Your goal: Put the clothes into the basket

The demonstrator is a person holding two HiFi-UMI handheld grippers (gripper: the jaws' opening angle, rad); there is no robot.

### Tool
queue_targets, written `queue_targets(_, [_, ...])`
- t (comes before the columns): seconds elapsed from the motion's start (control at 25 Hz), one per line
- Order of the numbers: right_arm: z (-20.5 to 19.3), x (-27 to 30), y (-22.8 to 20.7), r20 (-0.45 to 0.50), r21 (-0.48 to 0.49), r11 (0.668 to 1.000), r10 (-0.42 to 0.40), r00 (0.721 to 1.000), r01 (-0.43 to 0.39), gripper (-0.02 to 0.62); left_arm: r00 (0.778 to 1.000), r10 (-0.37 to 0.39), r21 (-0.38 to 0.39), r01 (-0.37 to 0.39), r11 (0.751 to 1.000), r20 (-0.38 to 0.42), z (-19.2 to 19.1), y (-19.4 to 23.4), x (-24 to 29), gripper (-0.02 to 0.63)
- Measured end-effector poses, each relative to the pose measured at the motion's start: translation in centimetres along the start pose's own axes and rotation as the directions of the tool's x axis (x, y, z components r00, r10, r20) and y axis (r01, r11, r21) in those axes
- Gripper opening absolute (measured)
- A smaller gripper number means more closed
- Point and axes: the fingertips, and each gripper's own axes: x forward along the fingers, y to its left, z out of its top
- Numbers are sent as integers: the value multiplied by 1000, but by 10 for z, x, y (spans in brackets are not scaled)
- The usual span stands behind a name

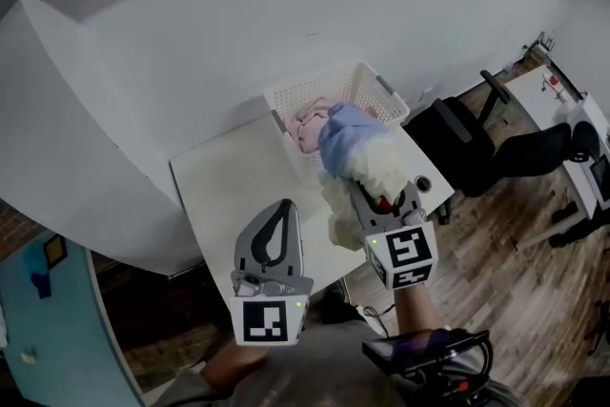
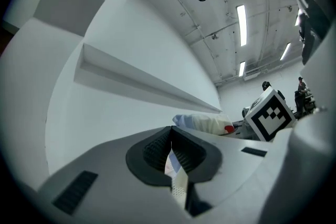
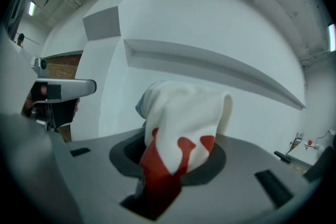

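Note:
A white slatted basket (image 1: 379,92) stands at the far end of the white table (image 1: 224,191), with pink clothes (image 1: 307,124) inside. My right gripper (image 1: 381,198) is shut on a cream garment with blue and red parts (image 1: 365,151), lifted above the table just in front of the basket. In the right gripper view the garment (image 3: 184,115) bulges up out of the gripper (image 3: 173,152), red cloth pinched low between the jaws. My left gripper (image 1: 283,205) hangs over the table's near left, shut and empty (image 2: 170,139). From the left gripper view the garment (image 2: 202,123) shows off to the right.
Black office chairs (image 1: 469,146) stand on the wooden floor right of the table, with a white desk (image 1: 564,110) beyond. A small dark round thing (image 1: 422,183) sits at the table's right edge. A grey wall rises behind the basket.

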Motion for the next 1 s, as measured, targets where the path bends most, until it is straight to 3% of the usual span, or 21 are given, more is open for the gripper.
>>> queue_targets(0.28, [28,26,-26,57,-29,999,16,998,-15,138,1000,25,22,-25,999,13,3,5,22,9])
queue_targets(0.76, [31,147,-115,31,-19,989,146,989,-146,141,996,88,10,-88,996,-6,-13,13,167,9])
queue_targets(0.88, [7,182,-121,-38,11,975,220,975,-220,151,994,107,-4,-107,994,-33,-24,14,194,9])
queue_targets(1.0, [-31,213,-118,-184,-12,955,288,940,-296,188,990,121,-10,-122,992,-74,-39,17,212,9])
